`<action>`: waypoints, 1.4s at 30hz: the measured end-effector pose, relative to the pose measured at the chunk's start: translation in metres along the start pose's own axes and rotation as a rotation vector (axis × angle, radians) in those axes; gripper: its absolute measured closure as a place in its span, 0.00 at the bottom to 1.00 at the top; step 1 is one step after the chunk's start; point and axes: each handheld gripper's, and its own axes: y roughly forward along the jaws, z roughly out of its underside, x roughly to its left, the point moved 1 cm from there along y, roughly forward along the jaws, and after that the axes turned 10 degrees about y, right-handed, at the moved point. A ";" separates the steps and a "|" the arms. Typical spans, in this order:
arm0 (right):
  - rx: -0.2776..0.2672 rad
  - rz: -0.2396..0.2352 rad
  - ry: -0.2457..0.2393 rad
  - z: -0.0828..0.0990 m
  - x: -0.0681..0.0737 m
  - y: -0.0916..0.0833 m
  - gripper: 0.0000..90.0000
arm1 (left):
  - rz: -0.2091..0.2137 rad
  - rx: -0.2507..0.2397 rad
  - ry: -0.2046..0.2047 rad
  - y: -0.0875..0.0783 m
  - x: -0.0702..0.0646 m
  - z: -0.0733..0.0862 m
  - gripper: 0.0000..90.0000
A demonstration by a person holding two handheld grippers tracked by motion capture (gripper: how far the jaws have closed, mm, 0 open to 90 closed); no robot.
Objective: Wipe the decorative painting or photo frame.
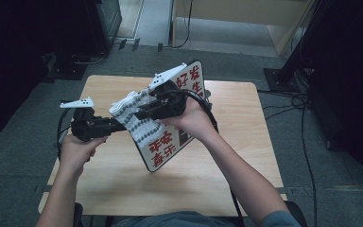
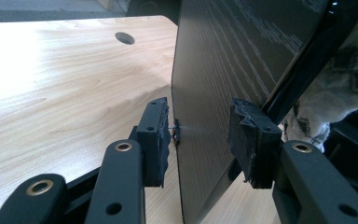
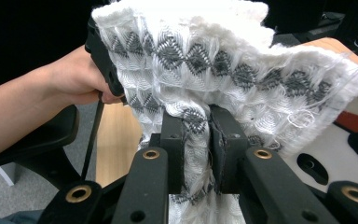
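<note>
White-and-grey woven cloth (image 3: 223, 79) is pinched between the jaws of the right gripper (image 3: 209, 149), which stand nearly together with a fold of the fabric pressed flat between the pads. From the pinch the cloth fans upward and outward, its zigzag bands running across; in the right gripper view its lower right part drapes over the white face of the board (image 3: 354, 135).

Left gripper (image 2: 205, 140): jaws part-way open, straddling the board's (image 2: 223, 70) lower edge. The left pad sits just beside the dark back face, with a small stud in the gap; the right pad lies at the glossy black rim on the other side. Whether either pad actually presses on the board cannot be told from this angle. Cloth (image 2: 335, 93) shows at the right of that view, beyond the rim.

High view: the board (image 1: 165, 144), white with red characters and a black border, is held tilted on edge above the worktop (image 1: 123, 179), roughly mid-table. The cloth (image 1: 134, 113) lies against its front face at the upper left. The right gripper (image 1: 139, 112) reaches in from the right, over the board; the left gripper (image 1: 123, 125) comes in from the left at the board's near left edge. Each gripper is carried by a hand, with forearms entering from below.
</note>
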 end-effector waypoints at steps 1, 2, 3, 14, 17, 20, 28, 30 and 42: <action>0.000 0.002 -0.004 0.000 0.000 0.000 0.87 | -0.001 -0.001 0.001 0.000 0.000 0.000 0.65; 0.001 0.002 -0.006 0.001 -0.001 0.001 0.87 | -0.001 -0.004 0.000 0.000 -0.001 0.000 0.65; 0.003 0.000 -0.006 0.001 0.000 0.001 0.87 | -0.001 -0.003 -0.001 0.000 -0.001 0.000 0.66; 0.010 -0.005 -0.003 0.010 -0.003 0.006 0.87 | -0.003 -0.006 -0.002 0.000 -0.001 0.000 0.66; 0.018 -0.004 -0.005 0.011 -0.003 0.006 0.87 | -0.002 -0.006 -0.002 0.001 -0.001 0.000 0.66; 0.018 -0.007 -0.004 0.013 -0.004 0.007 0.87 | -0.003 -0.007 -0.002 0.001 -0.001 0.000 0.66; 0.017 -0.004 -0.006 0.019 -0.005 0.009 0.87 | -0.002 -0.007 -0.007 0.001 -0.001 0.000 0.66; 0.020 -0.003 -0.005 0.020 -0.005 0.010 0.87 | -0.002 -0.007 -0.007 0.001 -0.001 0.000 0.66; 0.024 -0.005 0.000 0.032 -0.006 0.015 0.87 | -0.001 -0.008 -0.004 0.001 -0.001 0.000 0.66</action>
